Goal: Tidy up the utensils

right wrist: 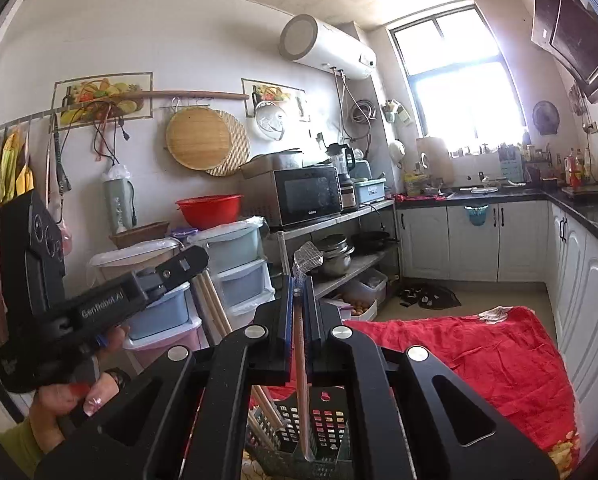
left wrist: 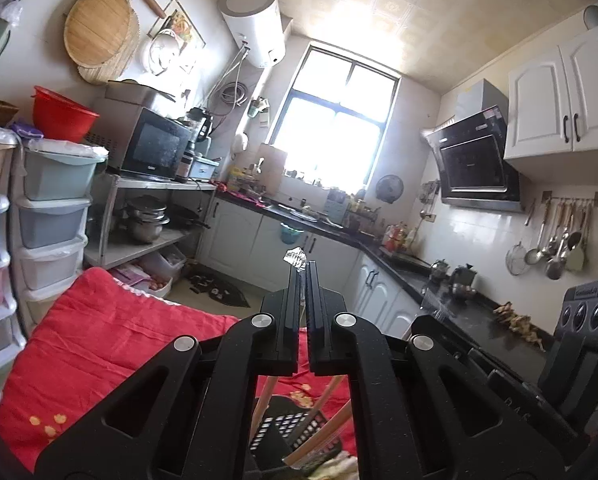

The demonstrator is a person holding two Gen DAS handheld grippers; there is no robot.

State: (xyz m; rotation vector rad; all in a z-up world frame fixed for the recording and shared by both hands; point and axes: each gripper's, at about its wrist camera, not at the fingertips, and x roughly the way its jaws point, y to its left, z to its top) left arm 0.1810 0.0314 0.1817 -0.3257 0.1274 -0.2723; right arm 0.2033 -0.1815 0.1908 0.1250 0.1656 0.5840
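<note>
My left gripper [left wrist: 304,266] is shut and points level. A crumpled clear wrapper tip [left wrist: 295,258] pokes out past its fingers, and wooden chopsticks [left wrist: 333,394] slant below it toward a black slotted basket [left wrist: 287,428]. In the right wrist view a hand holds this left gripper [right wrist: 197,258] at the left, with the chopsticks [right wrist: 215,312] hanging from its fingers. My right gripper [right wrist: 299,280] is shut on a long pinkish chopstick [right wrist: 301,360] in a clear wrapper. That chopstick runs up from the basket [right wrist: 327,420] between the fingers.
The basket sits on a red cloth [right wrist: 479,356]. Stacked plastic drawers [left wrist: 51,216] and a metal shelf with a microwave [left wrist: 155,148] and pots stand at the left. A black counter [left wrist: 471,304] with white cabinets runs along the right, with ladles hung above it.
</note>
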